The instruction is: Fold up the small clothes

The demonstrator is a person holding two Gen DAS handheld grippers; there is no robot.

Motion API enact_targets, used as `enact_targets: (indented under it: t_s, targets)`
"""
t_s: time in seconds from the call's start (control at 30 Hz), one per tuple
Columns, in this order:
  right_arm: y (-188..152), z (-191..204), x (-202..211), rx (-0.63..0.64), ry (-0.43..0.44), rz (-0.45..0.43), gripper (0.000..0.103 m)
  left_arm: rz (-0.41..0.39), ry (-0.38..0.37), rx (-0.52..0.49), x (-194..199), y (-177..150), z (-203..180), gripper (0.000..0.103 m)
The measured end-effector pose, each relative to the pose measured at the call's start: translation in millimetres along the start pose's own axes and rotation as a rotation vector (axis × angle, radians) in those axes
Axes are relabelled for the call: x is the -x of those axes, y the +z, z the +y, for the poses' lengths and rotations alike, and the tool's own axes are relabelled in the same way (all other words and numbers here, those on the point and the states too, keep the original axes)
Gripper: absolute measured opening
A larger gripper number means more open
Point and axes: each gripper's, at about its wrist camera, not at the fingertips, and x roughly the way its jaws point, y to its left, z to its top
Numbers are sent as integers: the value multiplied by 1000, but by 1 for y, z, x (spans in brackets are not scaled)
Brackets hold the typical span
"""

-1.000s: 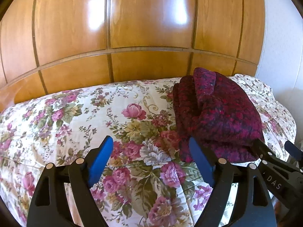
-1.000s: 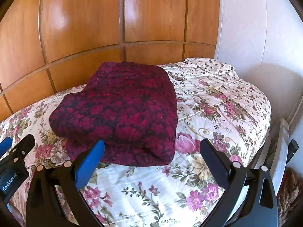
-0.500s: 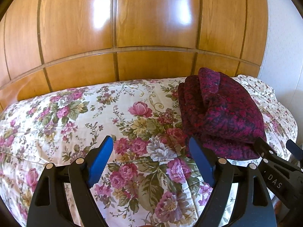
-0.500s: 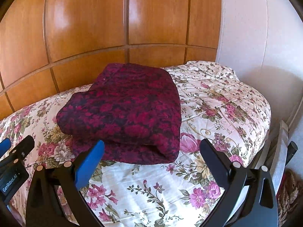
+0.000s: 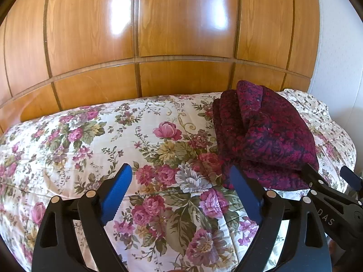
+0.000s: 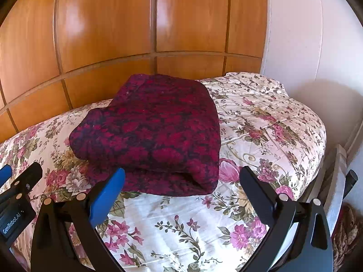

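Big wooden panelled wall (image 5: 181,22) sits behind the floral quilt (image 5: 102,140), and the folded dark red patterned garment (image 6: 154,133) lies on the quilt toward its right end, near the white wall (image 6: 306,34). Left wrist view gets the stacked fold edges on the garment's side, while the right wrist one shows its flat top plus some brown stuff (image 6: 347,233) down by the bed. Left gripper (image 5: 181,192) and right gripper (image 6: 181,195) both hang wide apart over the quilt, gripping nothing.

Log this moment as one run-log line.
left gripper: open, empty | right gripper: open, empty | red garment: folded, on floral bedspread | contact: none
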Motion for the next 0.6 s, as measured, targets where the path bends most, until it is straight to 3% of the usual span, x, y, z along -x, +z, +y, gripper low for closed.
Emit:
enact_targets:
  t_s: [0.27, 0.4, 0.6]
  targets:
    - [-2, 0, -7, 12, 6, 13, 101, 5, -15, 4, -4, -3, 1, 86]
    - [0, -4, -11, -1, 9, 22, 101, 47, -12, 13, -14, -4, 4, 86]
    - [24, -66, -40, -139, -83, 39, 101, 96, 14, 15, -38, -11, 12, 86]
